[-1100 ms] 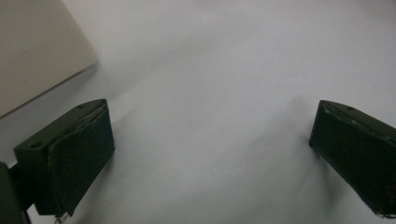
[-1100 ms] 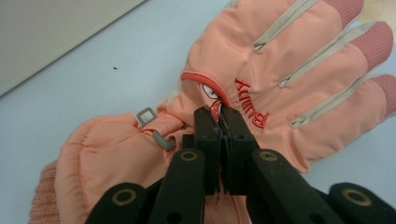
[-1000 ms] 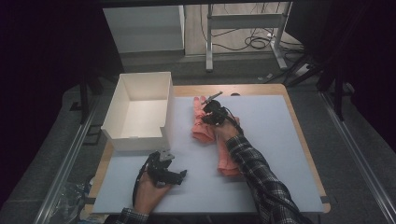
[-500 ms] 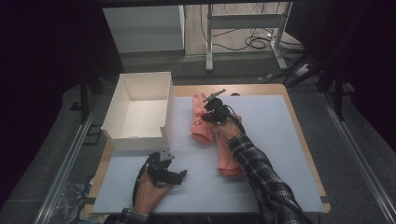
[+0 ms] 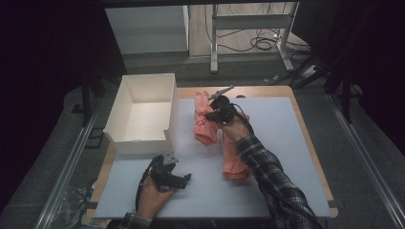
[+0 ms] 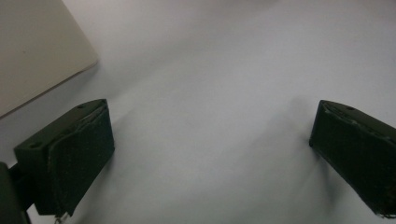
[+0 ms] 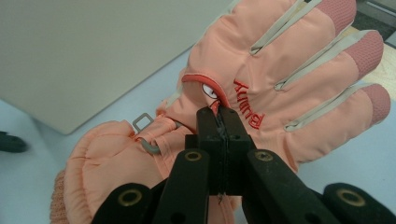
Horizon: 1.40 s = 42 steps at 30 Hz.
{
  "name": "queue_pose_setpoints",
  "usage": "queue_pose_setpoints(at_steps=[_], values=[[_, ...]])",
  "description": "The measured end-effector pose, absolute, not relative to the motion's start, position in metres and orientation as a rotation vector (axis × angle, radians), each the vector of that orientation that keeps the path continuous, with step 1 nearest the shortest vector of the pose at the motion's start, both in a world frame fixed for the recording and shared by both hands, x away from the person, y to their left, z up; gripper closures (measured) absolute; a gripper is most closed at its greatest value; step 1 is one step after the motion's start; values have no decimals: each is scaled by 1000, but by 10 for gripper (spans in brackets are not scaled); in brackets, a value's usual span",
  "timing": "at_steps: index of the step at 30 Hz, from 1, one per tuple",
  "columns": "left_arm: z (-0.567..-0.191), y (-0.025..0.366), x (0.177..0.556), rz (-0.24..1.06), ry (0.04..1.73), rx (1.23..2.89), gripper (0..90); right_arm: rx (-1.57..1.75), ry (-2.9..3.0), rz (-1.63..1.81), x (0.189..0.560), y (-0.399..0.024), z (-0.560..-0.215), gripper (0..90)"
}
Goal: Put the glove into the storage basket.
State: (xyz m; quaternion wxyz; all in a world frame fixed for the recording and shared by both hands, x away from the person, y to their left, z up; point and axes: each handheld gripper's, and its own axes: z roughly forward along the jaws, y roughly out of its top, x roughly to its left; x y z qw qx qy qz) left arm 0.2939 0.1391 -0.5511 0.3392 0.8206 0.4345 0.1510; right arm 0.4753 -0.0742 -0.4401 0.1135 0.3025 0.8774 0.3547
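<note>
Two salmon-pink winter gloves lie on the pale mat. One glove (image 5: pixel 203 125) lies next to the white box, fingers pointing away from the person; the other glove (image 5: pixel 234 161) lies nearer, partly under the right forearm. My right gripper (image 5: pixel 216 112) is shut, pinching the fabric on the back of the first glove (image 7: pixel 280 70) just beside its red logo, and the jaws (image 7: pixel 219 114) are pressed together on it. My left gripper (image 5: pixel 171 177) rests low over the mat near the front left. In the left gripper view its jaws (image 6: pixel 210 140) stand wide apart with nothing between them.
An open white box (image 5: pixel 125 131) stands at the left of the table, and its corner (image 6: pixel 32 46) shows in the left gripper view. The mat (image 5: pixel 286 138) has bare room at the right. The wooden table edge (image 5: pixel 313 143) frames it, with a dark floor and cables beyond.
</note>
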Motion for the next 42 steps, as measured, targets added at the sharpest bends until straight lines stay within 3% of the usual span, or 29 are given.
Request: queue_pose_setpoints(at_steps=[21,42], values=[[-551,139,294,395,1133,2134,0,869,2582,1081,432,-117,-390,890],[-551,139,294,394,1134,2133,0,926,2600,1004,383,-170,-403,890]])
